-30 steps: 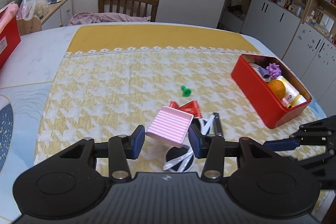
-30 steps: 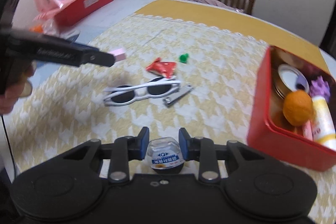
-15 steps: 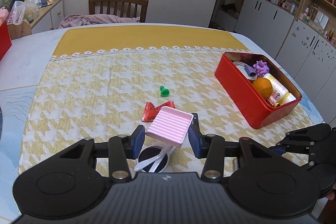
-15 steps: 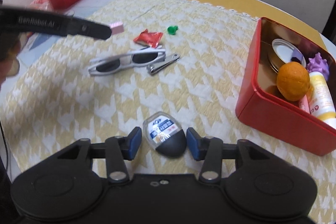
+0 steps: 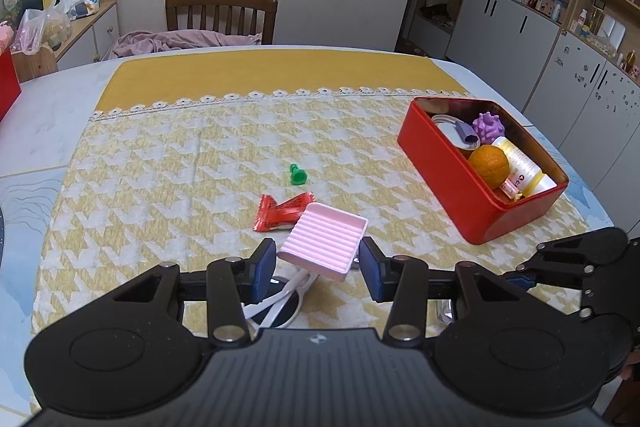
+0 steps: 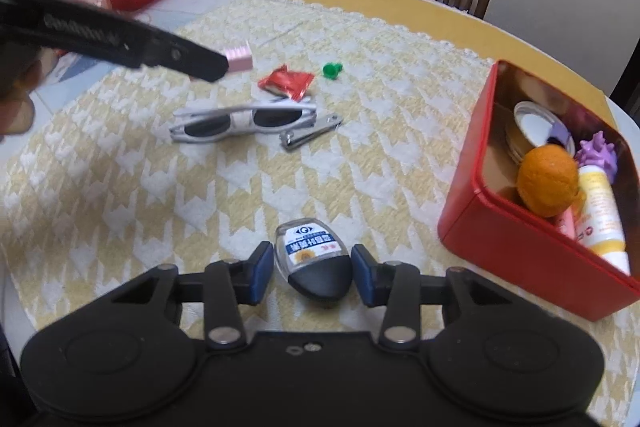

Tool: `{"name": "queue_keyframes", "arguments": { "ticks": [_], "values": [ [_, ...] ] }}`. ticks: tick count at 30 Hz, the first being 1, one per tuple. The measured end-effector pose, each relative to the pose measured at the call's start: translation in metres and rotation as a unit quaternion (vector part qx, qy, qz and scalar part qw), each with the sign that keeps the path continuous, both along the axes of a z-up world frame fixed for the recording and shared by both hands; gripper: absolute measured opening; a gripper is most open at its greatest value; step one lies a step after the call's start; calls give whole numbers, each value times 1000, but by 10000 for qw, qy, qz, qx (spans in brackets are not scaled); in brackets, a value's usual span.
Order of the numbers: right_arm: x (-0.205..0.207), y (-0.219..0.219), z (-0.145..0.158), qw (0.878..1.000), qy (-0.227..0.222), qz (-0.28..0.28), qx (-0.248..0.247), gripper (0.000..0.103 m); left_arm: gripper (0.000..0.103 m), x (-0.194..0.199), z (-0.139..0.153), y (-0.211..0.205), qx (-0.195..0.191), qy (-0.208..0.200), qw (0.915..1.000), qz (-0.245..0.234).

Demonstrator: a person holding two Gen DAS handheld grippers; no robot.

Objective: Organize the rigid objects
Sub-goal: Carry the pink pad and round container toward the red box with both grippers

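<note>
Since a second ago the right gripper [image 6: 307,269] has let go of the smooth, rounded dispenser [image 6: 313,259]; its jaws have just been closing slightly, loose around it on the woven cloth [image 6: 160,195]. The left gripper [image 5: 318,267] clamps the ribbed pink tray [image 5: 323,242], airborne. The red tin [image 6: 532,247] stands right, open-topped.

Bare cloth [image 6: 380,187] beside red tin [image 6: 520,255]
</note>
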State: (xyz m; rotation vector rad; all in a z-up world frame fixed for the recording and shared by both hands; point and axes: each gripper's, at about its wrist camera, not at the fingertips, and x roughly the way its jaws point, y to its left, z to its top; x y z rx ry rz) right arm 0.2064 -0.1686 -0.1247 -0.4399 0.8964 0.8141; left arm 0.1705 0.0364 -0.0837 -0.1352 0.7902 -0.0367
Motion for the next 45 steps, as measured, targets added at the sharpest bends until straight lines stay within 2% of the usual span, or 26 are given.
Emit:
{"name": "queue_keyframes", "arguments": {
  "ticks": [5, 8, 10, 12, 14, 16, 18, 20, 22, 24, 26, 28, 30, 31, 33, 40, 44, 45],
  "values": [
    [11, -19, 21, 9998, -101, -101, 123, 38, 44, 10, 7, -13, -35, -58, 10000, -35],
    [22, -32, 35, 9993, -117, -274, 203, 16, 44, 19, 13, -25, -50, -116, 9999, -97],
    [31, -42, 43, 9989, -166, -381, 223, 16, 44, 26, 16, -33, -61, -145, 9998, -148],
    [39, -52, 46, 9987, -225, -418, 211, 9, 44, 34, 18, -43, -29, -183, 9996, -201],
    [46, -62, 45, 9985, -167, -470, 203, 8, 44, 40, 19, -51, -38, -208, 9995, -218],
    [50, -72, 44, 9986, -29, -432, 292, 11, 44, 45, 20, -57, -94, -214, 9995, -201],
    [50, -77, 39, 9990, -44, -392, 206, 23, 44, 48, 19, -63, -100, -210, 9995, -226],
    [52, -82, 33, 9991, 141, -336, 234, 24, 44, 50, 18, -67, -72, -194, 9995, -252],
    [53, -83, 26, 9986, 255, -387, 242, 31, 44, 50, 16, -70, -75, -163, 9996, -236],
    [53, -80, 18, 9987, 295, -358, 216, 49, 44, 49, 15, -71, -82, -136, 9996, -219],
    [54, -76, 9, 9985, 324, -415, 168, 57, 44, 47, 13, -70, -66, -110, 9997, -202],
    [56, -71, 3, 9976, 415, -512, 197, 61, 44, 45, 11, -67, -62, -70, 9998, -174],
    [58, -66, -3, 9956, 458, -786, 225, 73, 44, 43, 9, -64, -79, -29, 9999, -139],
    [58, -64, -5, 9939, 492, -952, 269, 75, 44, 41, 8, -62, -89, -11, 9999, -120],
    [58, -61, -9, 9898, 634, -1205, 425, 76, 44, 39, 6, -58, -105, 13, 9999, -108],
    [51, -40, -17, 9818, 413, -1838, 241, 70, 44, 32, 2, -47, -113, 30, 9998, -138],
    [44, -28, -20, 9779, 95, -2088, -38, 62, 44, 29, 1, -42, -105, 28, 9997, -198],
    [42, -26, -21, 9770, 55, -2132, -43, 57, 44, 28, 1, -40, -105, 32, 9997, -207]
  ]
}}
